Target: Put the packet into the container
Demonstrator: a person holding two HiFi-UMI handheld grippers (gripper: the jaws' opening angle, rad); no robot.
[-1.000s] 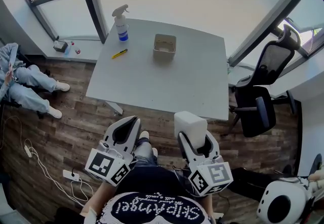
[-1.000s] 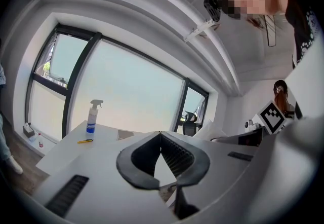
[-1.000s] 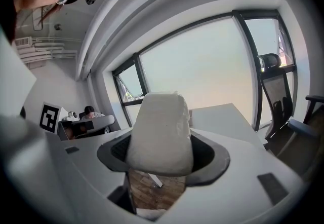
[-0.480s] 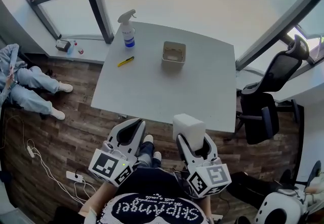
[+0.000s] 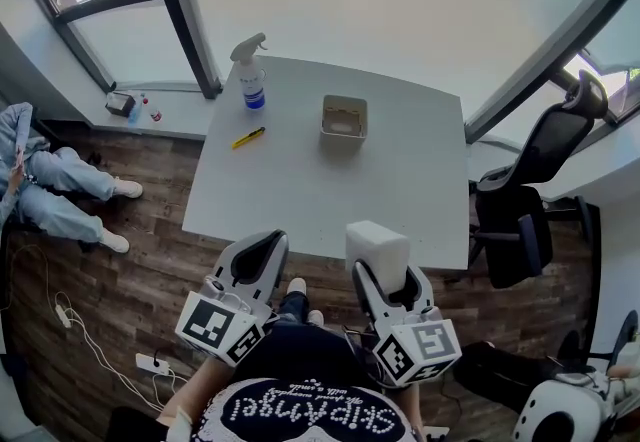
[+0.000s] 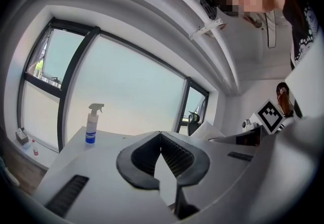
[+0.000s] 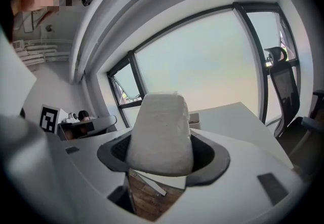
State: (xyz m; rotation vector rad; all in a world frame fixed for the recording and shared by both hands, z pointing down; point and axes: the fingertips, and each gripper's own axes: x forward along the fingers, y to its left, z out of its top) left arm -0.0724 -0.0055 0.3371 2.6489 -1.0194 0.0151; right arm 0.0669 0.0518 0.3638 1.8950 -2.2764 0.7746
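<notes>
My right gripper point(image 5: 378, 265) is shut on a white packet point(image 5: 377, 247), which stands up between the jaws just short of the table's near edge; in the right gripper view the packet point(image 7: 161, 133) fills the jaw gap. A small beige open container point(image 5: 344, 118) sits on the grey table point(image 5: 300, 185) toward its far side, a good way ahead of both grippers. My left gripper point(image 5: 258, 258) hangs over the wooden floor left of the right one. Its jaw tips meet with nothing between them, as the left gripper view point(image 6: 160, 136) shows.
A spray bottle point(image 5: 250, 78) stands at the table's far left corner and a yellow pen point(image 5: 248, 138) lies near the left edge. A black office chair point(image 5: 520, 220) stands right of the table. A seated person's legs point(image 5: 60, 190) are on the floor at far left.
The view has shifted: the table and container now sit slightly lower and closer in the head view. Both grippers keep their pose, the packet still held in the right one.
</notes>
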